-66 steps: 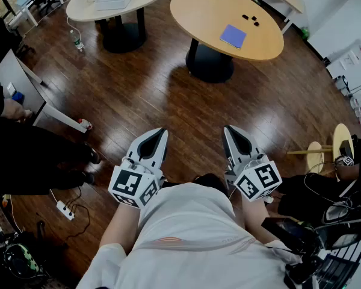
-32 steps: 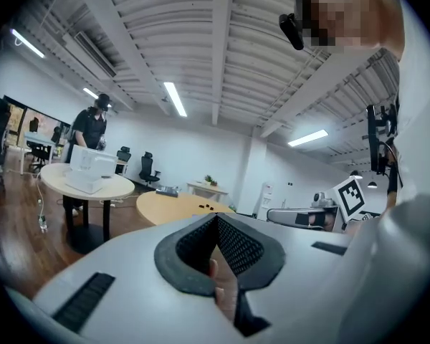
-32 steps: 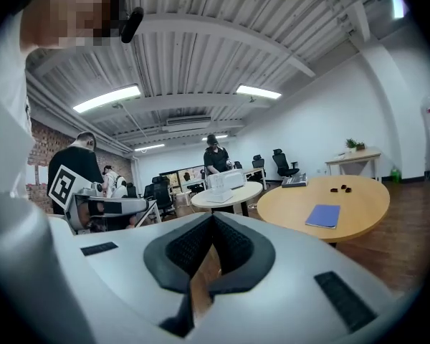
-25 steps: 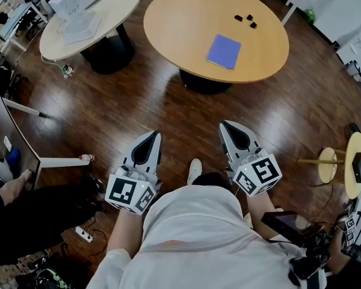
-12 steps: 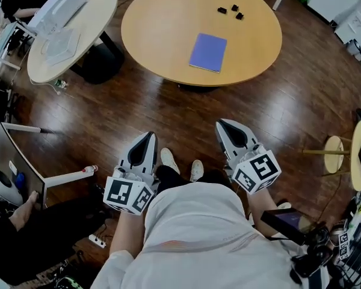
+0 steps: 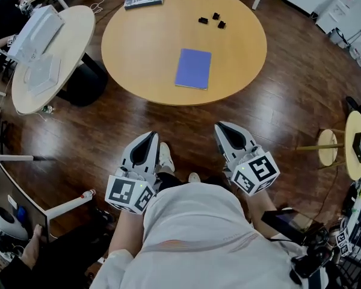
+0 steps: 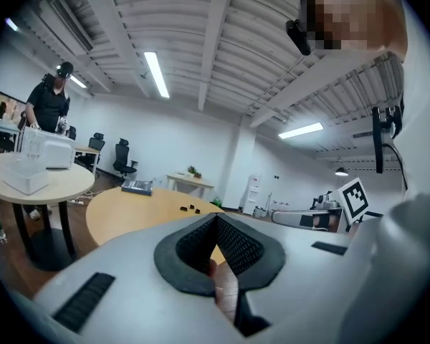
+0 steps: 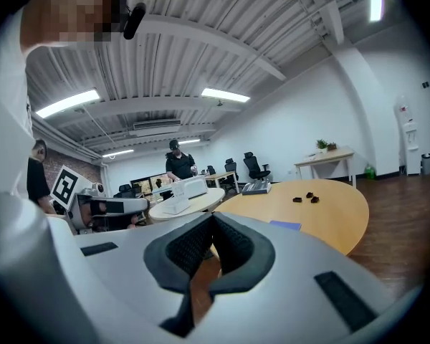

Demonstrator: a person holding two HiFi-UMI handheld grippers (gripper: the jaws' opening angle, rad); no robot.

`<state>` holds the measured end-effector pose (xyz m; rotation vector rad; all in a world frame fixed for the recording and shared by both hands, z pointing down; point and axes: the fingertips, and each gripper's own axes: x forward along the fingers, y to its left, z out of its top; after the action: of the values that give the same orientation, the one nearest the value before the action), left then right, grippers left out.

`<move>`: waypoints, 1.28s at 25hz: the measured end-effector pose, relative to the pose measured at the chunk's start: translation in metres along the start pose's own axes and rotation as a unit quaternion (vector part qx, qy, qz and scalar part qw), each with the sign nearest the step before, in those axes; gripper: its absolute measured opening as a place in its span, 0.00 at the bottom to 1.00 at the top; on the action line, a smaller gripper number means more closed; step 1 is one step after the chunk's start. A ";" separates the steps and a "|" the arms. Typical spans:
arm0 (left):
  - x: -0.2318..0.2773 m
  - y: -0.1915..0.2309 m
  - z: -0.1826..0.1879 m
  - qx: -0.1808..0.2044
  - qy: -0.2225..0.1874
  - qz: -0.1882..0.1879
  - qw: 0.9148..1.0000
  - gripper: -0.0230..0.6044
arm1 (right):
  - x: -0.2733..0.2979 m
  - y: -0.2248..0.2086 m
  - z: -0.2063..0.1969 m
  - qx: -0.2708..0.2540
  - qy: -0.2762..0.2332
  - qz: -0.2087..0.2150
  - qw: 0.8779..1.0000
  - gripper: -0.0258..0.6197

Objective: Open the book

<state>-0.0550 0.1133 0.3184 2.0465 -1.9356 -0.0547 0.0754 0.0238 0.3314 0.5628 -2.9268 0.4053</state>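
side table [image 6: 75, 36] far left, white boxes on it | left gripper [image 6: 151, 136]: jaws pressed together, nothing between, held low over wood floor [image 6: 277, 119] | blue book [image 6: 193, 68]: closed, flat on round table [image 6: 138, 47], well apart from both grippers | right gripper [image 6: 220, 127]: jaws together, empty

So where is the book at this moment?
In the head view, the blue book lies closed in the upper middle of the picture. It is on the round wooden table, toward its near edge, with three small black pieces beyond it.
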 end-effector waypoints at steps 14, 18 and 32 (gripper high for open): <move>0.099 0.124 0.048 -0.009 0.022 -0.092 0.995 0.05 | 0.109 -0.041 0.045 0.017 -0.017 -0.116 0.993 0.04; 0.121 0.151 0.051 -0.003 0.036 -0.118 0.992 0.05 | 0.120 -0.053 0.036 0.031 -0.006 -0.167 0.985 0.04; 0.177 0.136 0.016 -0.003 0.094 -0.158 0.983 0.05 | 0.114 -0.103 0.005 0.077 0.020 -0.210 0.974 0.04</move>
<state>-0.1763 -0.0674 0.3723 2.2478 -1.4860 0.0571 0.0088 -0.1088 0.3716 1.1486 -2.6477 0.5789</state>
